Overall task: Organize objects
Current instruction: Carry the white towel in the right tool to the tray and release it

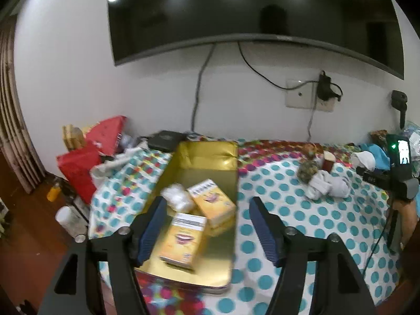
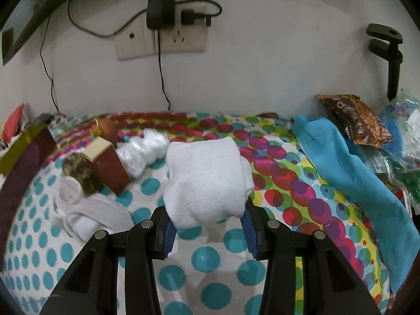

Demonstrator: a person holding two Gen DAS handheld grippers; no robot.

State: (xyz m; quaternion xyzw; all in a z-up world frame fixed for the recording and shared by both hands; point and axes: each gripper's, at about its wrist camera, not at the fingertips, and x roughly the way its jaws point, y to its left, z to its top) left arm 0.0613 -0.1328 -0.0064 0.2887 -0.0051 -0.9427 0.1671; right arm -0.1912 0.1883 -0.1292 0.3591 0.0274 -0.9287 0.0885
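- Left wrist view: the left gripper (image 1: pixel 207 225) has its jaws wide apart, and nothing is between them.
- Under it is a gold tray (image 1: pixel 210 157) on the dotted cloth (image 1: pixel 302 210).
- Inside the tray there are two yellow boxes, one near (image 1: pixel 182 239) and one farther (image 1: pixel 212 202), touching each other.
- A white plastic bundle (image 1: pixel 177 197) lies in the tray, just beside the farther box.
- Right wrist view: the right gripper (image 2: pixel 208 220) is clamped on a white folded cloth (image 2: pixel 207 178), with the blue pads pressing on its lower sides.
- To the left of it a dark red box (image 2: pixel 109 164) lies tilted on the cloth.
- A blue towel (image 2: pixel 354 173) lies at the right, well apart from the gripper.
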